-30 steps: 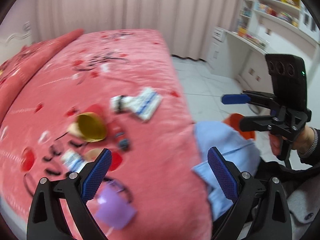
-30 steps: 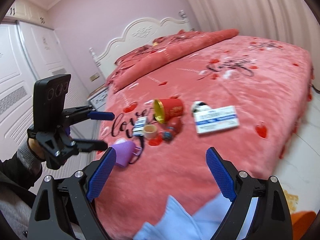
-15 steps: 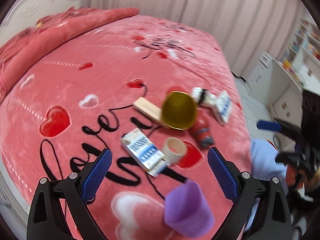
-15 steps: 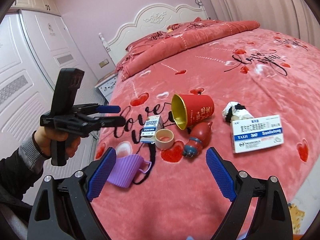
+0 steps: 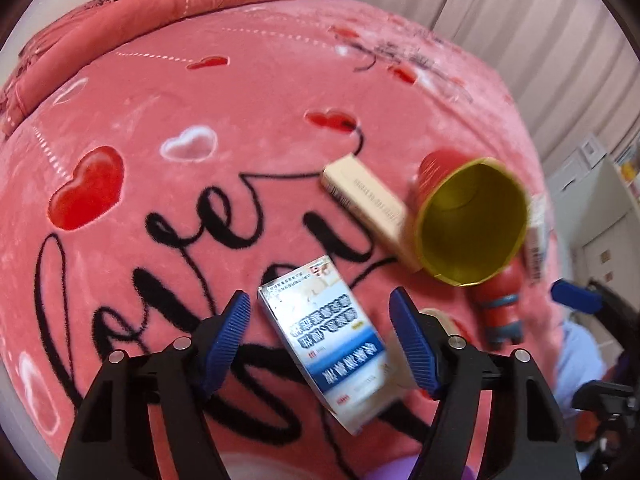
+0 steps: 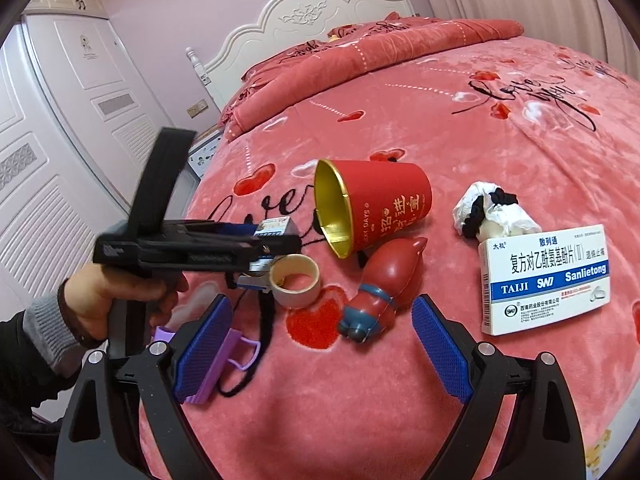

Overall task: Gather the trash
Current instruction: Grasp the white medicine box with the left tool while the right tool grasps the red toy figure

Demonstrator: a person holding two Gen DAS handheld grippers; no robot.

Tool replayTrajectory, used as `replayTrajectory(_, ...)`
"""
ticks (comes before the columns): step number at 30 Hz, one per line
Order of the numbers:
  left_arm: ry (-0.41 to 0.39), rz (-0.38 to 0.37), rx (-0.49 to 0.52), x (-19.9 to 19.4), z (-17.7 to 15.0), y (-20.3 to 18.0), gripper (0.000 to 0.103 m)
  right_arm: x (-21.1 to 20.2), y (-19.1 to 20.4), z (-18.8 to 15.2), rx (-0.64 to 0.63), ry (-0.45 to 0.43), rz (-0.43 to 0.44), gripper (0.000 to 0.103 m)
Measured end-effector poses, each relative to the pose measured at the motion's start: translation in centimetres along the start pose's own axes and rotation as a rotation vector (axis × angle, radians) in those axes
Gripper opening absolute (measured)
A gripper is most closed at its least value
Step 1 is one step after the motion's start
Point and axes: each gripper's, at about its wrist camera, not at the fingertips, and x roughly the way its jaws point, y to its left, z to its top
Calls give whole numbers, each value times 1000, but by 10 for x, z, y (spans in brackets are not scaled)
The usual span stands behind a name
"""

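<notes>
A red cup (image 6: pixel 380 206) with a gold lining lies on its side on the bed (image 6: pixel 500 128), its mouth open toward the cameras; take it as the landmark. Just in front of its mouth sits a small roll of tape (image 6: pixel 295 280), and beside that roll lies a blue-and-white medicine box (image 5: pixel 332 352), flat and slanted. A cream carton (image 5: pixel 366 208) lies touching the cup's far side. A red and blue toy figure (image 6: pixel 380 288) lies on its side just below the cup. Right of the cup rests a crumpled white tissue (image 6: pixel 496 216) with black bits, then a larger white box (image 6: pixel 546 280) printed "Sanlietong". A purple cup (image 6: pixel 224 356) lies tipped, nearer the bed's edge.
</notes>
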Motion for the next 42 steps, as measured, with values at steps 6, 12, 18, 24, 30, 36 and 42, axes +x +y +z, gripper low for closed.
replayTrajectory(6,3,-18,37,-2,-6,10,59,13,-9,-1,17,16,-14,90)
replayTrajectory(12,11,-69,103,-26,-17,27,54,22,-19,1,39,16,-46,85)
replayTrajectory(18,16,-121,155,-32,-24,30,53,44,-23,5,9,68,-84,63)
replayTrajectory(24,33,-147,146,-13,-21,26,53,58,-27,2,-19,94,-96,46)
replayTrajectory(30,33,-155,154,-15,-20,24,51,51,-27,-1,-21,93,-75,41)
replayTrajectory(36,27,-151,199,-32,-26,17,48,28,-17,-3,-31,73,-48,41)
replayTrajectory(42,-28,-132,227,-66,-25,4,48,-11,5,-1,-60,22,-5,41)
